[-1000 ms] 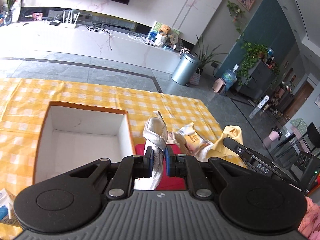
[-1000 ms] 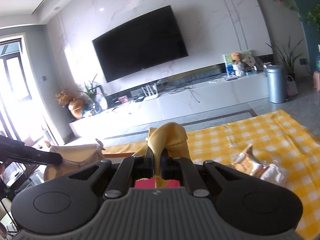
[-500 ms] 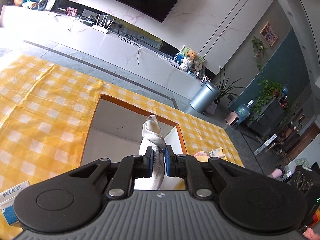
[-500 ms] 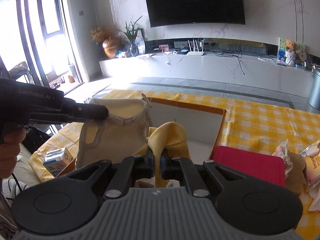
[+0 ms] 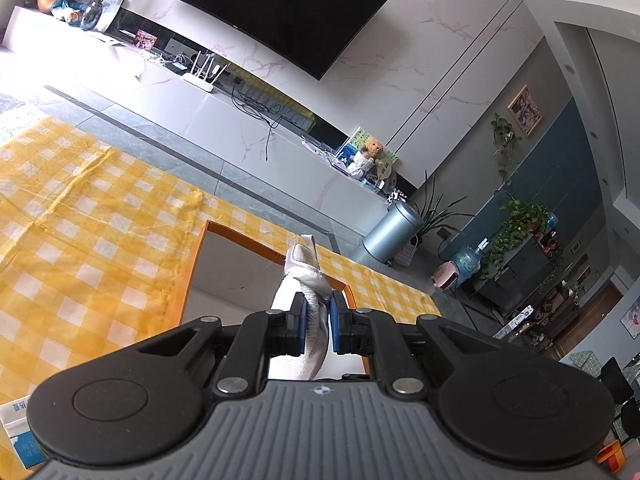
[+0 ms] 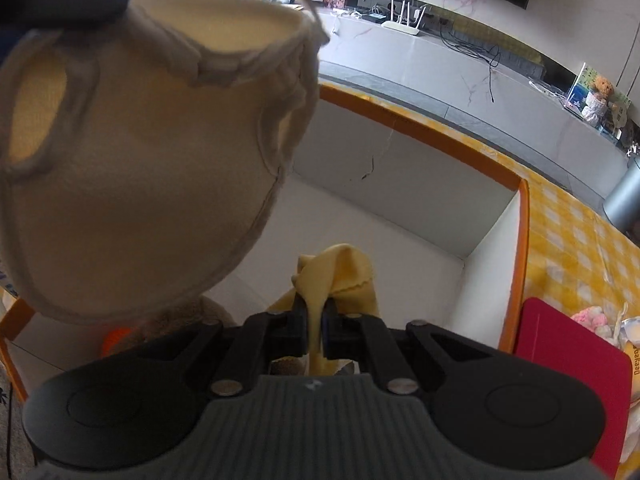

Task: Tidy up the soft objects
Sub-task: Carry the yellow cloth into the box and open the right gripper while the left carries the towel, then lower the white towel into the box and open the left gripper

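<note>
Now my left gripper [image 5: 318, 317] is clamped on a white cloth [image 5: 304, 276], its blue pads [image 5: 301, 322] pressing the fabric from both sides. From the right wrist view that same piece hangs large and cream-coloured [image 6: 140, 160] over the near left part of the box [image 6: 516, 240], a white box with an orange rim standing on the yellow checked tablecloth [image 5: 80, 240]. My right gripper [image 6: 316, 328] is pinched on a yellow cloth [image 6: 340, 276], jaws nearly together with only the thin fabric between them; it points down into the box, and the cloth bunches just above the white floor. Low on the left inside the box, something brown with an orange patch [image 6: 116, 336] shows, too hidden to name. A red flat thing [image 6: 568, 360] lies just beside the box's right wall, with crumpled packets [image 6: 600, 320] past it.
</note>
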The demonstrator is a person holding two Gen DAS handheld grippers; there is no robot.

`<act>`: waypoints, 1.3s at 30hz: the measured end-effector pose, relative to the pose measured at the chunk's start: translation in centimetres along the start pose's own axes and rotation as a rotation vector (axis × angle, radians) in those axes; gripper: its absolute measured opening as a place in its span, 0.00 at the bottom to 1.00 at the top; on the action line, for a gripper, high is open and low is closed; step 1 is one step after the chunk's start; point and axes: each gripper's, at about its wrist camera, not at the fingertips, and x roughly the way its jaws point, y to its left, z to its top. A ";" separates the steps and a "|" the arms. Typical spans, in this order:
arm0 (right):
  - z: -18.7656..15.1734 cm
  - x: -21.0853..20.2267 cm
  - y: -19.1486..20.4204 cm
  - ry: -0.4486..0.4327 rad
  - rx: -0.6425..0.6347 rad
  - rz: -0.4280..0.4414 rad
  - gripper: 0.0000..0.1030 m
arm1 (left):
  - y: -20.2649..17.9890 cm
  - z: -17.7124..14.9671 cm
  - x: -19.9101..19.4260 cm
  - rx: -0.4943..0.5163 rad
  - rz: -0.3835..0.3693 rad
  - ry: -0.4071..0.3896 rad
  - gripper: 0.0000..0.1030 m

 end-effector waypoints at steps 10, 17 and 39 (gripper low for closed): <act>-1.3 -1.2 -0.4 -0.070 -0.016 0.016 0.58 | -1.0 0.3 0.3 0.081 0.041 -0.080 0.13; -3.3 -6.0 -3.4 -0.240 0.081 0.022 0.69 | -1.9 -0.3 3.3 0.101 0.013 -0.057 0.13; -3.6 -6.2 -6.3 -0.247 0.198 -0.047 0.70 | -0.4 -4.4 10.8 0.261 0.482 0.185 0.12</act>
